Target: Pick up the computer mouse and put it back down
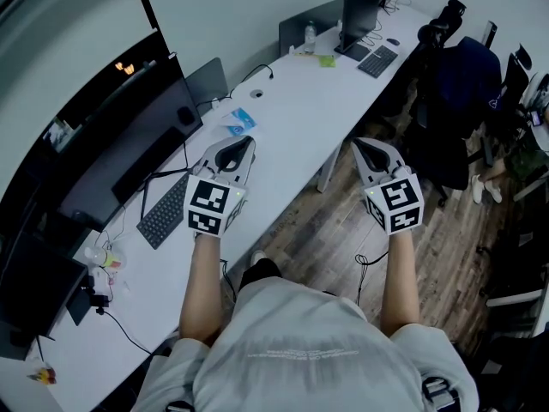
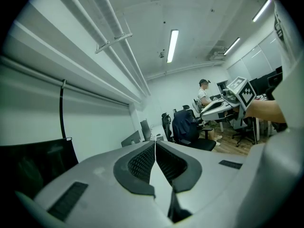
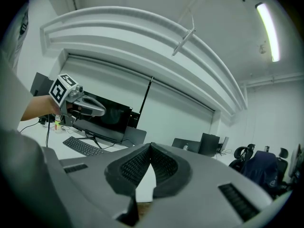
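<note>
**Jaws together on both grippers, nothing held**

Left gripper hovers over the long white desk, right gripper over wood-plank floor. Each gripper view shows its pads meeting, empty. Only the head view catches the small dark computer mouse, far off beside a black keyboard.

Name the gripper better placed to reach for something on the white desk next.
Left, probably. The left gripper hangs over the white desk, near the keyboard; the right gripper hangs past the desk's edge, above the wooden floor. Both are shut and empty.
</note>
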Motion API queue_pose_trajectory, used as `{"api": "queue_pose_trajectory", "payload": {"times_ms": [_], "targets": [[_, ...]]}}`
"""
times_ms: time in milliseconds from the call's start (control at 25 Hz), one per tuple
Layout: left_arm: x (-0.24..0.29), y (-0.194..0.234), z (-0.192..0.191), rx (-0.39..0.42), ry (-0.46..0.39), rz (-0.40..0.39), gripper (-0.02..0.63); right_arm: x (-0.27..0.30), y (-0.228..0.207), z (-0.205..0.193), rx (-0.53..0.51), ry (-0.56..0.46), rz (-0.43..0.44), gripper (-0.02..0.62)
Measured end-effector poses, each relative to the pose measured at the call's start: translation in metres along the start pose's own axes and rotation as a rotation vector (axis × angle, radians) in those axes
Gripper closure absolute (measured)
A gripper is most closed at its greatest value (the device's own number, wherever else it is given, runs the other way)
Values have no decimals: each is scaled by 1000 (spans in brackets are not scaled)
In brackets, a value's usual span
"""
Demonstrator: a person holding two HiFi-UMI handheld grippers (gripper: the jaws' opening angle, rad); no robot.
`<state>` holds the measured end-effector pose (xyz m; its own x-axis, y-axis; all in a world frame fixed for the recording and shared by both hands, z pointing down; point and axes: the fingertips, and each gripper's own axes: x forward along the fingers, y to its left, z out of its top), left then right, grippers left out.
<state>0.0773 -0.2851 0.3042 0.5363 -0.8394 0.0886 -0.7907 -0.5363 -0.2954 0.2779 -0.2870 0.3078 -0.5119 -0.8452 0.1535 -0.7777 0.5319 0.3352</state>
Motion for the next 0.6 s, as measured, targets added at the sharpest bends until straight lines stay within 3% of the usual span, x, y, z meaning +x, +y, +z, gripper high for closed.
{"api": "queue_pose_trajectory", "payload": {"times_ms": [600], "targets": [[-1,-3,-5,-6,20,-4,591,-3,3,-3,6,8,10,595]]}}
